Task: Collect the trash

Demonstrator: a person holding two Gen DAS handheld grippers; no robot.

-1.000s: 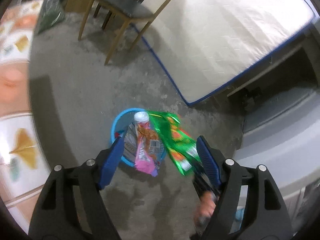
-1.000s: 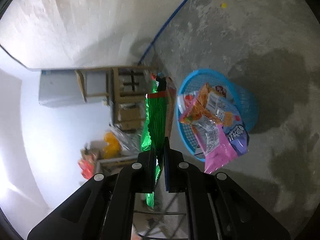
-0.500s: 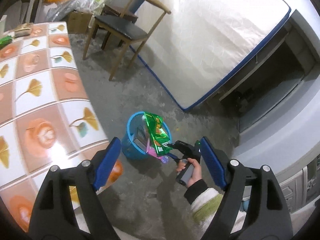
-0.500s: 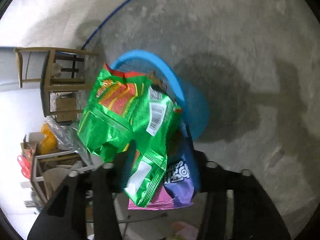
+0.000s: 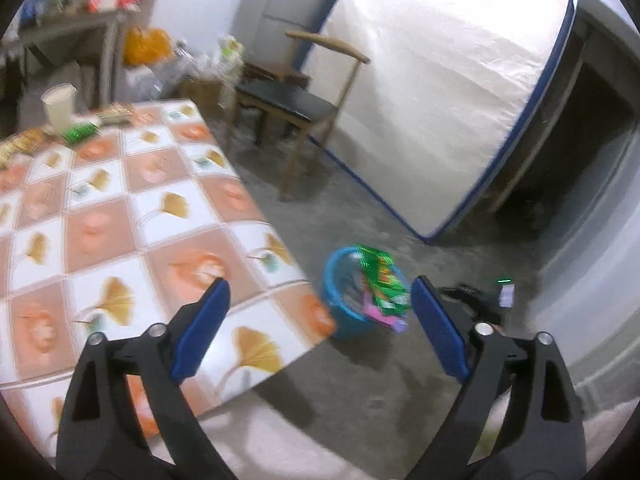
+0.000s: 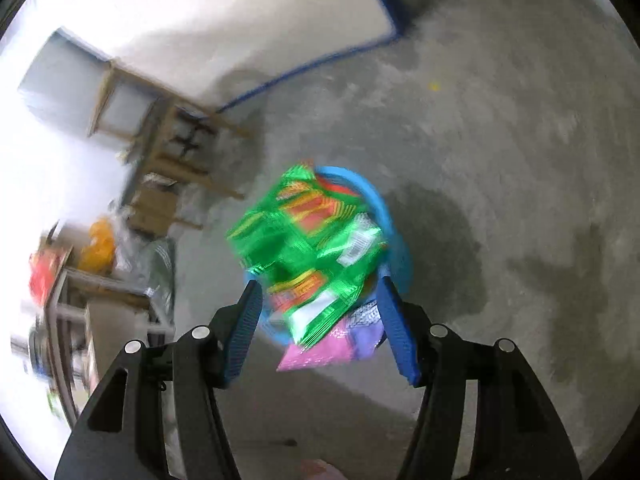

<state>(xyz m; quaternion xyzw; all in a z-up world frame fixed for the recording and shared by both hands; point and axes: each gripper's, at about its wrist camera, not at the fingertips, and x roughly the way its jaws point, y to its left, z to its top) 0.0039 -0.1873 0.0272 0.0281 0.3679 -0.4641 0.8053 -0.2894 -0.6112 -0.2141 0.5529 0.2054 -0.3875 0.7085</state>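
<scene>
The green bag [image 6: 308,240], crinkled shiny foil, lies on top of the blue bin [image 6: 394,232], propped on a pink wrapper [image 6: 316,354] and purple wrapper [image 6: 366,336] that spill over the rim; the bin looks overfull, so nothing sinks in. The bin is a round plastic mesh basket standing on the rough concrete floor [image 6: 500,140], near the worktop [image 5: 120,220] corner, handy for dropping litter. The right gripper [image 6: 320,332] hangs above it, jaws wide and empty. The left gripper [image 5: 316,328] is likewise wide, holding nothing, aimed over the glossy tile-patterned worktop, where more packets [image 5: 78,133] lie at the far end beside a pale tub [image 5: 59,106].
</scene>
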